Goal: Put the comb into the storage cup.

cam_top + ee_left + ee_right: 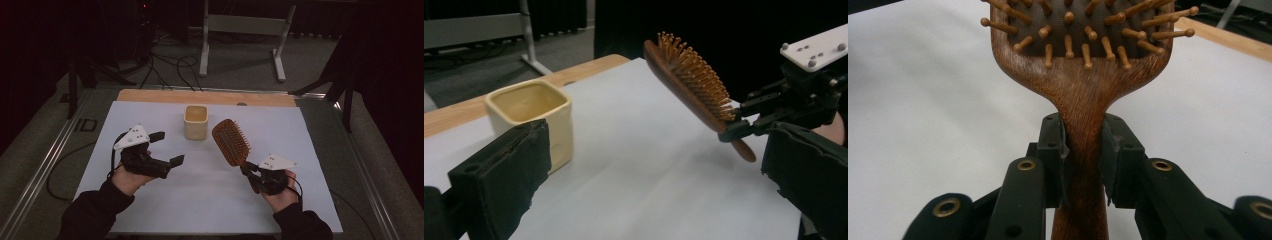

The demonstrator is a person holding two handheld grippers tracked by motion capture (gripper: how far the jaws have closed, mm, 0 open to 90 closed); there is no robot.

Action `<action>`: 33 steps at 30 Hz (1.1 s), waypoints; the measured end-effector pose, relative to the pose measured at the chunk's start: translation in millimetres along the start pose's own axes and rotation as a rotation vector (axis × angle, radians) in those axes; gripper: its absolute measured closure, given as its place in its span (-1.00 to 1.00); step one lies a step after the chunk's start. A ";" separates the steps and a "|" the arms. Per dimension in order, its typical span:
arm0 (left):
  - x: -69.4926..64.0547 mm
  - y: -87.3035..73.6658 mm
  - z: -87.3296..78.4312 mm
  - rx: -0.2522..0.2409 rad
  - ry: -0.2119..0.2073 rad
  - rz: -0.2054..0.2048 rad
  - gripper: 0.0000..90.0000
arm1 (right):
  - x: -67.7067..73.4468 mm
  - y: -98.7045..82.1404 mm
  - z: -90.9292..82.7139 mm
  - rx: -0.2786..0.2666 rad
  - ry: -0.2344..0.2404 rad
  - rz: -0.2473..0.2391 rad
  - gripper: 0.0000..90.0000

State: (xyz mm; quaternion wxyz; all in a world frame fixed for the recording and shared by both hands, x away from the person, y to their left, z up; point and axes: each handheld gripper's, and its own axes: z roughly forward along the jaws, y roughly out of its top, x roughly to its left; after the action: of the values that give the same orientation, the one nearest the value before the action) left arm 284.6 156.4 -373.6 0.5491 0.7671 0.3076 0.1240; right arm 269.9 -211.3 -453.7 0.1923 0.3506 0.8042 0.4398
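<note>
A wooden paddle hairbrush (231, 142) with wooden bristles is held above the white table sheet (210, 200), head tilted up and away. My right gripper (248, 170) is shut on its handle (1083, 150), pads clamped on both sides just below the head. The brush (694, 85) also hangs in the air in the left gripper view, gripped by the right gripper (736, 127). My left gripper (166, 148) is open with nothing between its fingers (504, 180), raised left of a cream square cup (195, 121). The cup (534, 112) stands upright and looks empty.
The white sheet covers a wooden tabletop whose far edge (200, 96) shows bare. Beyond the table are a metal stand (242, 30) and floor cables (170, 67). Metal rails (45, 165) run along both table sides.
</note>
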 end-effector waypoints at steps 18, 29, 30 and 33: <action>-16.5 29.0 38.0 0.045 -0.042 -0.039 -1.00 | 1.8 3.0 -5.7 -0.035 -0.012 -0.021 0.63; -23.2 44.9 63.4 0.044 -0.066 -0.096 -1.00 | 4.2 5.8 -5.2 -0.044 -0.005 -0.017 0.63; -23.6 46.0 64.8 0.043 -0.065 -0.098 -1.00 | 4.2 5.8 -5.2 -0.044 -0.005 -0.017 0.63; -24.2 49.2 72.0 0.042 -0.064 -0.116 -1.00 | 4.0 6.0 -4.9 -0.048 -0.004 -0.020 0.63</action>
State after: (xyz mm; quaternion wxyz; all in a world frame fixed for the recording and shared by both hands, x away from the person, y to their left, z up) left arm 320.3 76.3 -351.2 0.5488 0.7630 0.3361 0.0608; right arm 266.5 -208.9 -446.1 0.2066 0.3388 0.7965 0.4562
